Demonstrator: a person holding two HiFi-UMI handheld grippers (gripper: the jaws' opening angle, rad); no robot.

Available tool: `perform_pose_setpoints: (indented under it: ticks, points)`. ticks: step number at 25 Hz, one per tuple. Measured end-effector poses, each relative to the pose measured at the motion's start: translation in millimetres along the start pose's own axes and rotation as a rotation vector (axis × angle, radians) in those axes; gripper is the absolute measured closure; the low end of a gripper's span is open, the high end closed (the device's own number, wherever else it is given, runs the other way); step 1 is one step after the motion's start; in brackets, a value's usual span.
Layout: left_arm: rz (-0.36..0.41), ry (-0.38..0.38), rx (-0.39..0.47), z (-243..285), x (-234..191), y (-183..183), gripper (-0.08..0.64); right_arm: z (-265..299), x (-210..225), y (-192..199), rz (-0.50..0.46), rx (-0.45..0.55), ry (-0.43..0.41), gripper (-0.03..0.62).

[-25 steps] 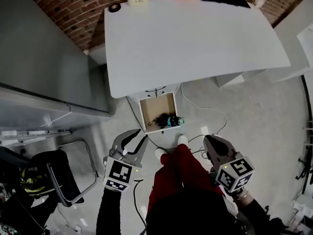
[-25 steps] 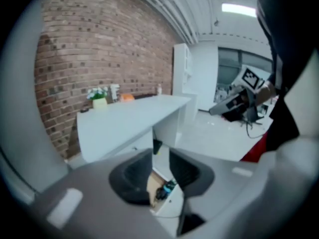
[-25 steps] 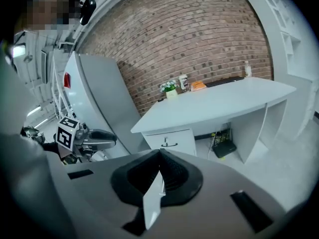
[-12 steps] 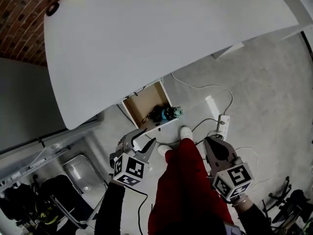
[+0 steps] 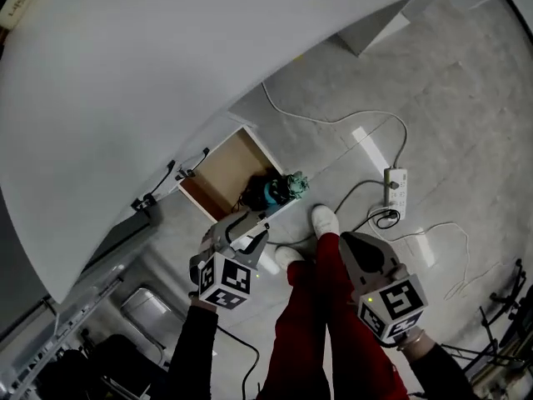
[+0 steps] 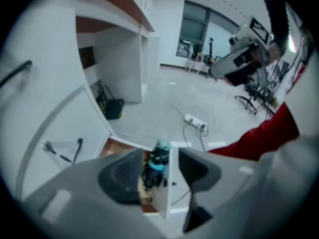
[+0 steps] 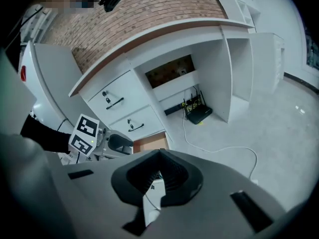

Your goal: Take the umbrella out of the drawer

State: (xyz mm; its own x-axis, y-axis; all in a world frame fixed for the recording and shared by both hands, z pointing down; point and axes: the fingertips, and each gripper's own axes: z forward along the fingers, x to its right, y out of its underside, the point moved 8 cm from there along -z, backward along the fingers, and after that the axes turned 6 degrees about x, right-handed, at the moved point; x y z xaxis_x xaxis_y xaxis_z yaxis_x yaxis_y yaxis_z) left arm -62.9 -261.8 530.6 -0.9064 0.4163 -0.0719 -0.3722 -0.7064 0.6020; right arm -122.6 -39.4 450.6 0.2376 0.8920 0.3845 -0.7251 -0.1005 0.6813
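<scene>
From the head view, a white desk (image 5: 158, 82) fills the upper left. Below its edge a drawer (image 5: 223, 170) stands pulled out, its wooden bottom showing. The umbrella (image 5: 271, 192), folded, black with a teal end, lies inside against the drawer's front panel. The left tongs (image 5: 248, 230) hang just in front of that panel and point toward it. The right tongs (image 5: 358, 251) are held apart from the drawer, on the far side of the person's red trouser legs (image 5: 333, 323). A white power strip (image 5: 396, 188) with its cable lies on the grey floor (image 5: 450, 98).

In the left gripper view, the left tongs (image 6: 160, 157) stand apart, having just been opening. Nothing is pressed between them. Through the gap the umbrella (image 6: 157, 162) shows in the drawer beyond, behind the white front panel (image 6: 166, 195). The power strip (image 6: 195, 122) lies farther off on the floor.

In the right gripper view, the right tongs (image 7: 158, 156) are closed tip to tip and hold nothing. Beyond them the left tongs (image 7: 117, 144) with their marker cube (image 7: 83, 133) hover at the open drawer (image 7: 149, 144). Two closed drawers (image 7: 115, 102) with black handles sit above it. A black router (image 7: 199, 113) rests on the floor under the desk, before a brick wall (image 7: 144, 9).
</scene>
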Motion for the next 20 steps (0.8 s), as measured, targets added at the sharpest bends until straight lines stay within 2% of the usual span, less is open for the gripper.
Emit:
perform_pose_setpoints:
  ticks: [4,12,20]
  points:
    - [0.029,0.056,-0.068,46,1,22,0.328,27,12,33,0.023,0.002,0.009,0.594]
    - [0.16,0.109,-0.191,124,-6,58,0.316,62,42,80,0.073,0.028,0.023,0.595]
    - [0.29,0.215,-0.292,188,-15,84,0.276,90,59,117,0.13,0.025,0.037,0.595]
